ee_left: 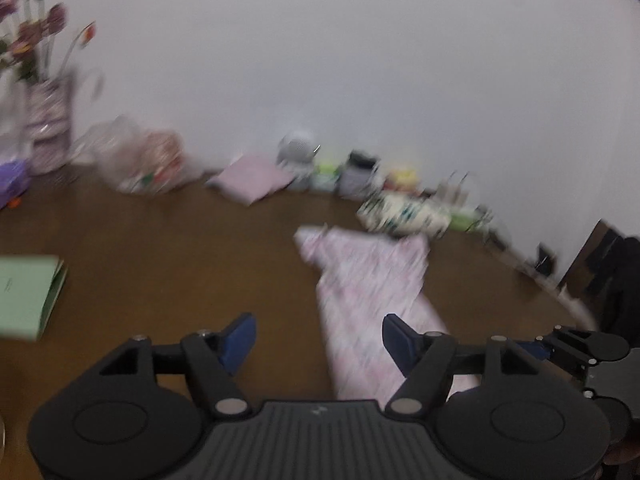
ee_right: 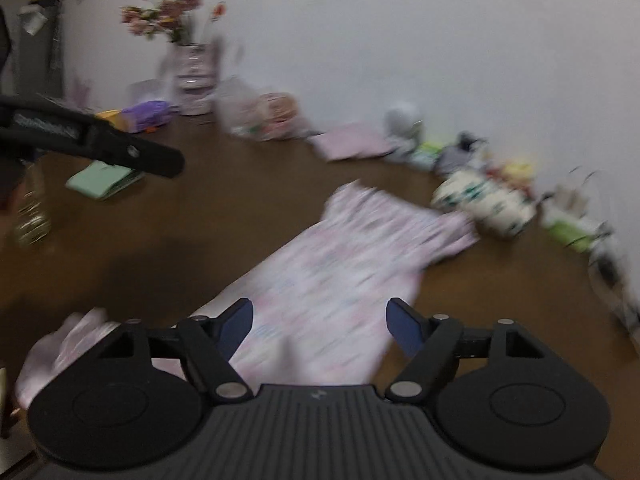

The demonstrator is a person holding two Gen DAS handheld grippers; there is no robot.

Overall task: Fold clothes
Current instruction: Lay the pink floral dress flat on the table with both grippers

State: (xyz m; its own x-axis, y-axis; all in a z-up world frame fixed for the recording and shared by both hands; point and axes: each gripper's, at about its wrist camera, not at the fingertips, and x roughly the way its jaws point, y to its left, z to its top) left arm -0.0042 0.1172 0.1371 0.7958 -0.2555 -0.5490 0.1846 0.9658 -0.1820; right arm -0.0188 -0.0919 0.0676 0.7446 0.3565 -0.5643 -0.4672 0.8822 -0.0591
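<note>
A pink patterned garment (ee_left: 368,296) lies stretched out on the brown table (ee_left: 180,248), running from the near edge toward the back right. My left gripper (ee_left: 319,338) is open and empty, above the table just left of the garment's near part. My right gripper (ee_right: 320,324) is open and empty, hovering over the garment (ee_right: 344,276) near its lower end. The right gripper's body (ee_left: 580,350) shows at the right edge of the left wrist view, and the left gripper (ee_right: 100,144) shows at the left of the right wrist view. Both views are motion-blurred.
A folded pink cloth (ee_left: 252,178) lies at the back by the wall. A vase of flowers (ee_right: 192,76), plastic bags (ee_right: 260,114), a patterned pouch (ee_right: 484,202) and small items line the wall. A green booklet (ee_left: 28,296) lies at left.
</note>
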